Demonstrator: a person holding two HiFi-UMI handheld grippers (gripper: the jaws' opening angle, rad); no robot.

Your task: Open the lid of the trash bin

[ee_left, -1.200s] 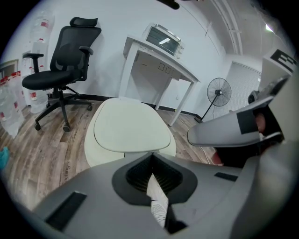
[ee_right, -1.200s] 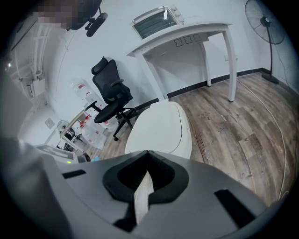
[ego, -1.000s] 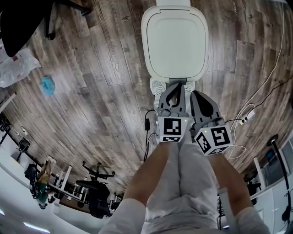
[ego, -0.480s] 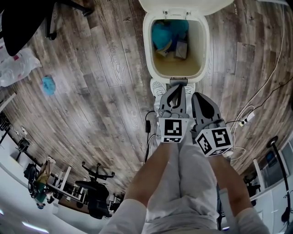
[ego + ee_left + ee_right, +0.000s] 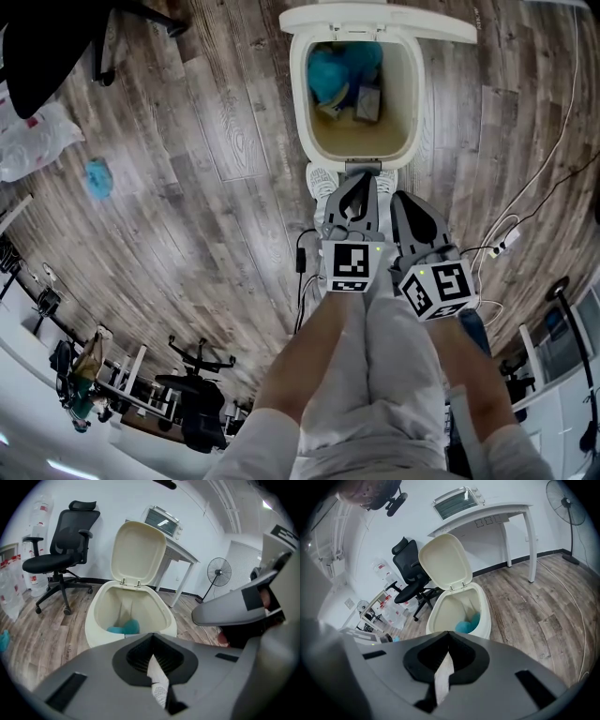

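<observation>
Presently left hand-held gripper (image 5: 365, 179) closed, empty; right hand-held gripper (image 5: 402, 195) closed, empty; trash bin (image 5: 300, 94) lid (image 5: 375, 21) upright.

Floor (image 5: 187, 187): grey-brown wood planks. Walls (image 5: 117, 498) white. From the fingers (image 5: 93, 681) of the left gripper (image 5: 152, 641): black office chair (image 5: 61, 550) far left, white desk (image 5: 180, 555) ahead-right with a small oven (image 5: 161, 522) on top, pedestal fan (image 5: 219, 572) further right. Loose cables (image 5: 539, 183) on the floor to the right.
</observation>
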